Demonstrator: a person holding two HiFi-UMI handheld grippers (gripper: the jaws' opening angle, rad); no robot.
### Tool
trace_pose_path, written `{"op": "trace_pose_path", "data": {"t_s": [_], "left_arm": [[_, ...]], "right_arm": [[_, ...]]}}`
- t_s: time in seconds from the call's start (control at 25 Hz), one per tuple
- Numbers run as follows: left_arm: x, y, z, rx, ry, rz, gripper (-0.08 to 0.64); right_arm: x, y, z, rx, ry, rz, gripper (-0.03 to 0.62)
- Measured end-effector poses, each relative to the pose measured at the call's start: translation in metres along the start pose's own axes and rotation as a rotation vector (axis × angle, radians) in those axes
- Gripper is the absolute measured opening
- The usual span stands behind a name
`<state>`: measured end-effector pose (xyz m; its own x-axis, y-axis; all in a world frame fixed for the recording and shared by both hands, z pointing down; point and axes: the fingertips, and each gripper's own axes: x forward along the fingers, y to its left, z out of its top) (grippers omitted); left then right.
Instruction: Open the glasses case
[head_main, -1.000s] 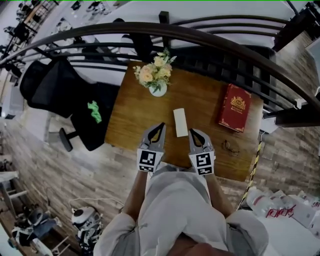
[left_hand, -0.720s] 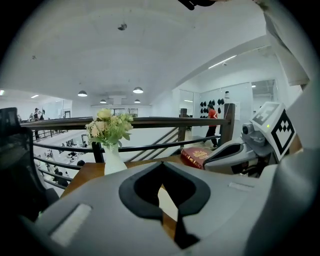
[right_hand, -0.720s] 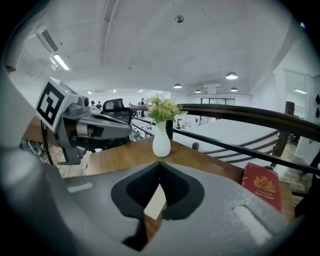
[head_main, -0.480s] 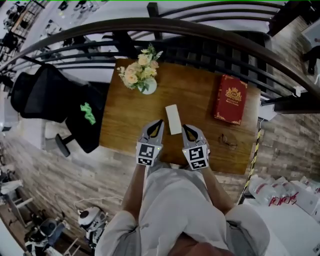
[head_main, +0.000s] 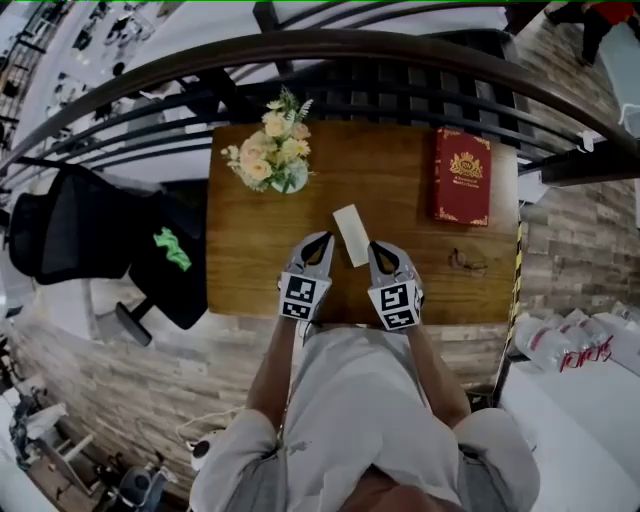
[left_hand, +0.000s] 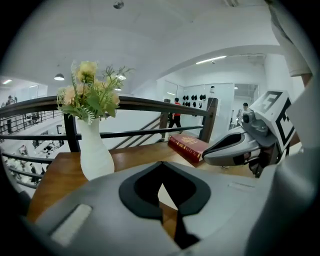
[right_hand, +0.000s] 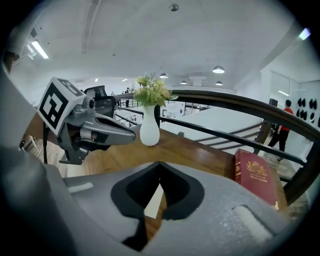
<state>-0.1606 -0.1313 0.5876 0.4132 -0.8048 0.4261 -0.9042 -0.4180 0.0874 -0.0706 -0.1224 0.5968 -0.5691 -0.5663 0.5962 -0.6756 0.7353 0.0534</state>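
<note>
1. The left gripper (head_main: 317, 243) had its jaws pressed together, with nothing between them.
2. The right gripper (head_main: 381, 248) was also closed and empty.
3. The glasses case (head_main: 351, 235) lay shut on the table (head_main: 250, 260), between both grippers' tips and reaching just ahead of them.
4. A red book (head_main: 462, 175) lay well beyond the right gripper.

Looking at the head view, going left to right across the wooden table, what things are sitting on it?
Vase of flowers → white glasses case → red book
</note>
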Motion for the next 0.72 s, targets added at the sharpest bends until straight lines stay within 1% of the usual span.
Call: {"op": "trace_pose_path", "data": {"t_s": [0.16,0.44,0.72], "left_arm": [[0.009,0.01,-0.014,0.005,0.028,-0.042,0.018],[0.025,0.015,-0.032,0.022,0.069,-0.12,0.018],[0.04,0.015,-0.054,0.05,0.121,-0.172,0.018]], "right_arm": [[0.015,0.009,-0.006,0.003,0.027,-0.027,0.012],[0.03,0.017,-0.026,0.024,0.095,-0.071,0.02],[0.044,0.023,-0.044,0.016,0.153,-0.093,0.048]]}}
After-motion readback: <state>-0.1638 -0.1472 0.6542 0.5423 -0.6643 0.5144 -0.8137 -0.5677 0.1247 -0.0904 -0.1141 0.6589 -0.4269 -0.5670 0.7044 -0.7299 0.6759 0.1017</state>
